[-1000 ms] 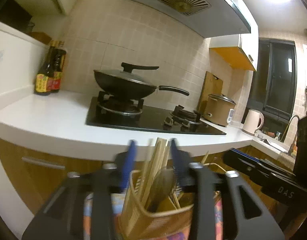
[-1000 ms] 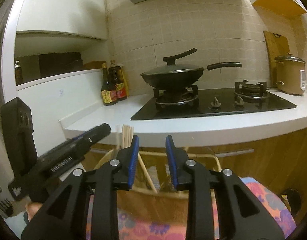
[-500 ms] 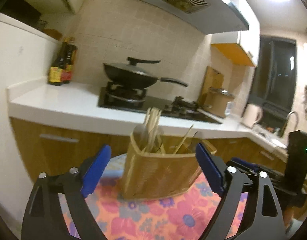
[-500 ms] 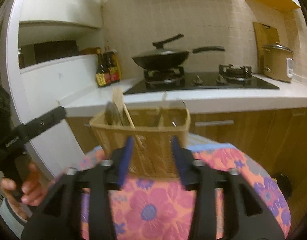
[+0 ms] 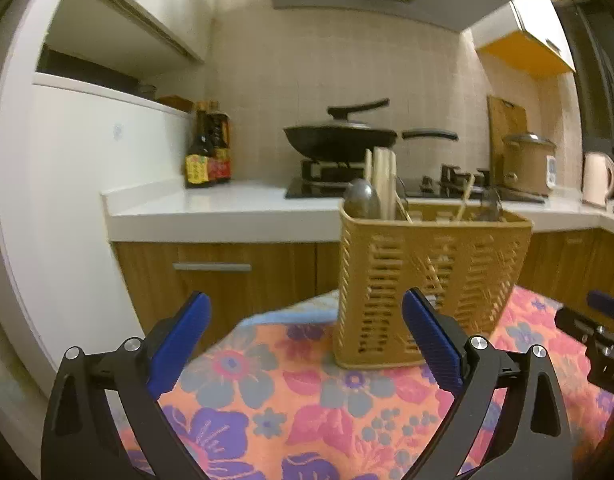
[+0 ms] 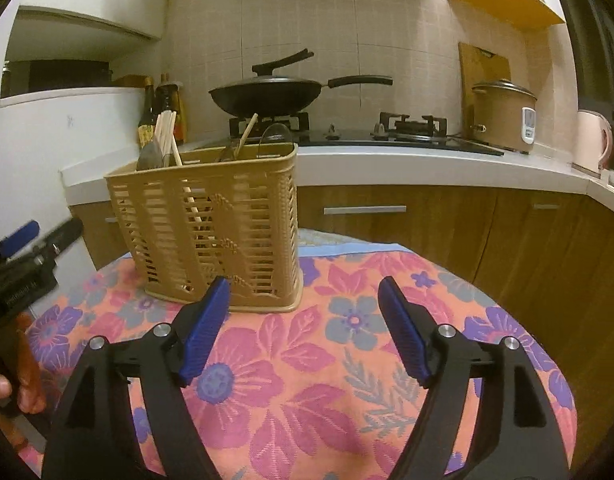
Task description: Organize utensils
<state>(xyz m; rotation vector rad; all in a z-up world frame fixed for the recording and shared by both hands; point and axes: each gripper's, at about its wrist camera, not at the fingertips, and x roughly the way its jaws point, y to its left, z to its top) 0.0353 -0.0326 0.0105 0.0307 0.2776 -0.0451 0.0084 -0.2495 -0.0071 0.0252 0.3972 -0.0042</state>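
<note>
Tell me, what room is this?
A home kitchen, most likely: a lidded wok sits on a gas stove, a rice cooker stands on the counter, and a utensil basket holds chopsticks.

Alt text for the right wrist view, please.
A tan slotted utensil basket holding chopsticks and spoons stands on a floral tablecloth, beyond the open right tool. Behind, a black wok sits on the stove; the left tool shows at the left edge.
</note>
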